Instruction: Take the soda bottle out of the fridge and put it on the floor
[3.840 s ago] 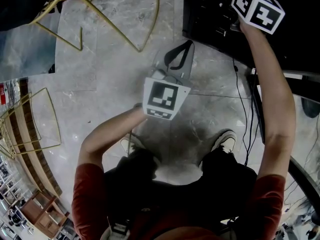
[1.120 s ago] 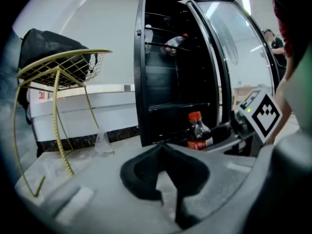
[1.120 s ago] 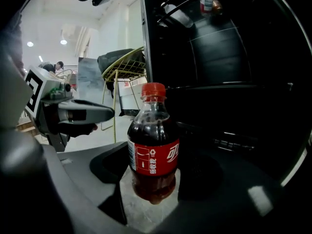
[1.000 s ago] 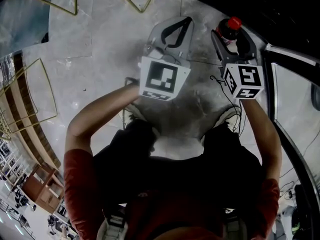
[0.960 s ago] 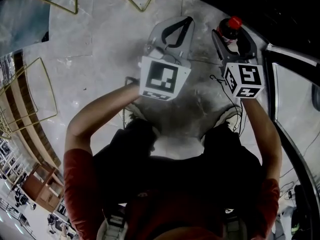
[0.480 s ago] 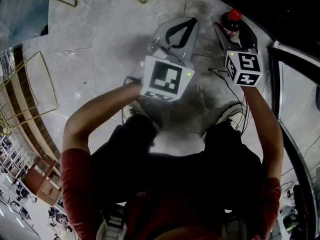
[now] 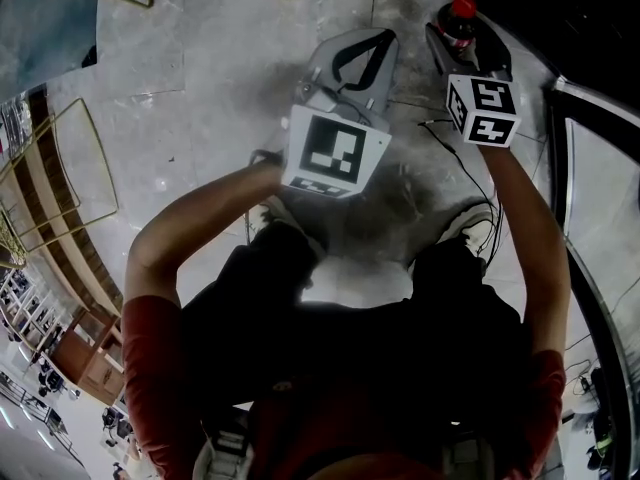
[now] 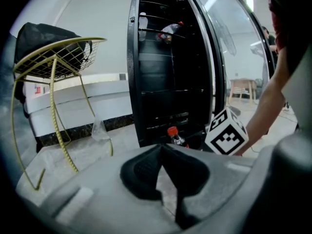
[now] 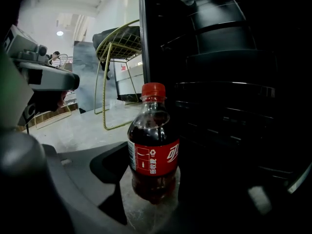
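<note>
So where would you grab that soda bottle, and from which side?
Around the straight labelled middle of the soda bottle, coming in from the side. It stands upright and is round, so flat pads probably get the most contact there. The neck under the red cap tapers and could slip. The right tongs hold it roughly that way.

Gold wire chair (image 8: 58, 65), black bag (image 8: 43, 37) on its seat, white counter (image 8: 73, 89) behind
</note>
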{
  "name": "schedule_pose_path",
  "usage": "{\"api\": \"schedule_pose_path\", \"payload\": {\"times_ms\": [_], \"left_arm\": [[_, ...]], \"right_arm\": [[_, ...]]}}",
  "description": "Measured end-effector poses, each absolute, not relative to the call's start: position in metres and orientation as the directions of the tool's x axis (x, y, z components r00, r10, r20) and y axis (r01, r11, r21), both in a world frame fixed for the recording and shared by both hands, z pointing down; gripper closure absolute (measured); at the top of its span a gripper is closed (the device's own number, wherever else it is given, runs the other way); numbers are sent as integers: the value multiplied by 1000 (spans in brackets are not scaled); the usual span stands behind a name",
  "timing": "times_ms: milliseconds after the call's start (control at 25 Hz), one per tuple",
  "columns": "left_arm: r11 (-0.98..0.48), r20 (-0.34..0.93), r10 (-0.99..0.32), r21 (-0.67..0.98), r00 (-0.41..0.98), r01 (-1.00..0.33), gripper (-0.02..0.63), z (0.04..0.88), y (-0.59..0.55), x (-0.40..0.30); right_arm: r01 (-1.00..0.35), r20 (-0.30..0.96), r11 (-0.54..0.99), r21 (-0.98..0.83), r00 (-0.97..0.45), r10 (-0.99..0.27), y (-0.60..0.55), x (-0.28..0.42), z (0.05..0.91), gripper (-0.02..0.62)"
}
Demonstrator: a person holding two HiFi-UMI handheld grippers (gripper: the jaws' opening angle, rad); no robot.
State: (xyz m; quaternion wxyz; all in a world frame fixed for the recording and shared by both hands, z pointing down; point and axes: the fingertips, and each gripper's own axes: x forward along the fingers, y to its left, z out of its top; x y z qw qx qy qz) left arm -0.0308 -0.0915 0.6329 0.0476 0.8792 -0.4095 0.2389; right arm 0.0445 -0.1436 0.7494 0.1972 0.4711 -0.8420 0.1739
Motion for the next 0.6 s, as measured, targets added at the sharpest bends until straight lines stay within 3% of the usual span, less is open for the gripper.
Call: {"api": "schedule_pose_path", "payload": {"times_ms": [600], "left_arm": [[-659,464,-693,-98,551,-746,607,637,-89,-27]], "right_arm": [[-857,447,503,-112,-495,-745,-130,49,752,292]]}}
